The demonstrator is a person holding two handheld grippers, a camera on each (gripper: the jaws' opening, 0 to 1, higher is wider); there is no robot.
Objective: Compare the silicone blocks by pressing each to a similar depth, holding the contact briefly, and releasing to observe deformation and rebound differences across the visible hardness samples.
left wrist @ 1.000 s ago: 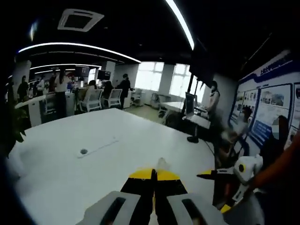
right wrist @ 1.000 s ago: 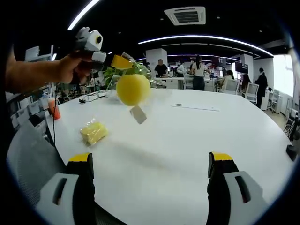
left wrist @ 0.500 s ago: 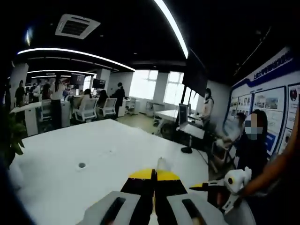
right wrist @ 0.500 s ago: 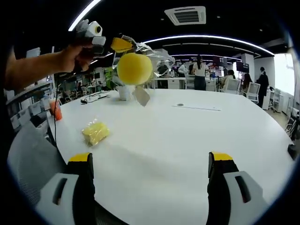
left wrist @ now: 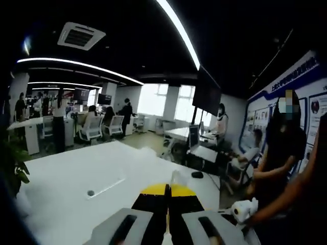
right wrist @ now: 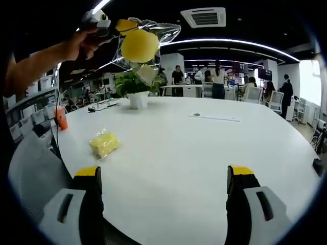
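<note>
R gripper (right wrist: 163, 178) jaws wide, empty, over the round white table (right wrist: 204, 153). Small yellow bagged block (right wrist: 103, 143) at 10 o'clock. L gripper (right wrist: 125, 25) at 11, pinching the clear plastic bag with yellow round silicone block (right wrist: 139, 46). Thin pinch on film: bag may slip and drop.

The left gripper (left wrist: 168, 191) has two black jaws capped with yellow tips, each jaw rising from a pale grey moulded housing with a dark slot cut into it. The right gripper (right wrist: 168, 178) is built alike: black jaws, yellow caps at the tips, and grey slotted housings at their bases. Seen from outside in the right gripper view, the left gripper's body is white, with a yellow-tipped jaw. The person's forearm (right wrist: 36, 66) there is bare.
</note>
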